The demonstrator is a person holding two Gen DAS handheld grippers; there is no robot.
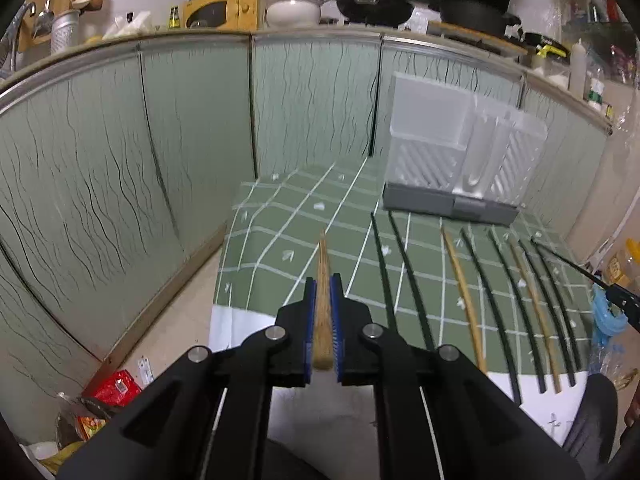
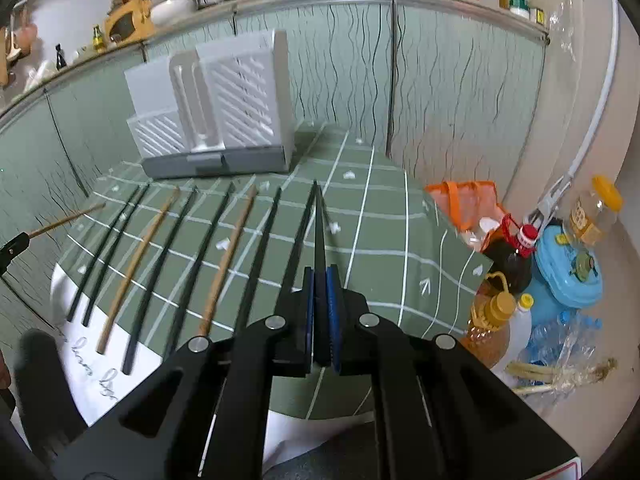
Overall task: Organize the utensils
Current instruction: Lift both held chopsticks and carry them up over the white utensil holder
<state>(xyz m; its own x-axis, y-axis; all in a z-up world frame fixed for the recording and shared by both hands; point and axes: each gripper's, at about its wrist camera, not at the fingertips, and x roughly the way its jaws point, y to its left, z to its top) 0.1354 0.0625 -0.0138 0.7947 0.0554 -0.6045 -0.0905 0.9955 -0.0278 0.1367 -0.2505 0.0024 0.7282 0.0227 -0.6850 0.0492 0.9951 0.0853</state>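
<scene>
On the desk (image 1: 280, 216), covered by a green cloth with a white grid, a row of chopsticks lies side by side, tips toward a white slatted utensil holder (image 2: 224, 104) on a grey base at the far edge. Left gripper (image 1: 323, 320): jaws closed to a narrow gap, blue pads pressed on both sides of a wooden chopstick (image 1: 322, 280); the stick points forward over the cloth, left of the row. Right gripper (image 2: 320, 316): jaws likewise nearly closed, clamped on a black chopstick (image 2: 319, 236) whose tip points toward the holder's right corner.

Right wrist view, row left to right: two dark chopsticks close together (image 2: 108, 248), a wooden chopstick (image 2: 138, 264), two dark ones (image 2: 200, 252), a second wooden one (image 2: 228, 256), then two more dark ones (image 2: 288, 256) just beside the held stick. All lie flat on the cloth, near ends reaching toward a white sheet with handwriting (image 2: 92, 364).

Holder compartments: contents not discernible in either view.

Beside the desk on the floor: an orange bag (image 2: 464, 208), oil bottles (image 2: 492, 320), a blue container (image 2: 568, 276)
</scene>
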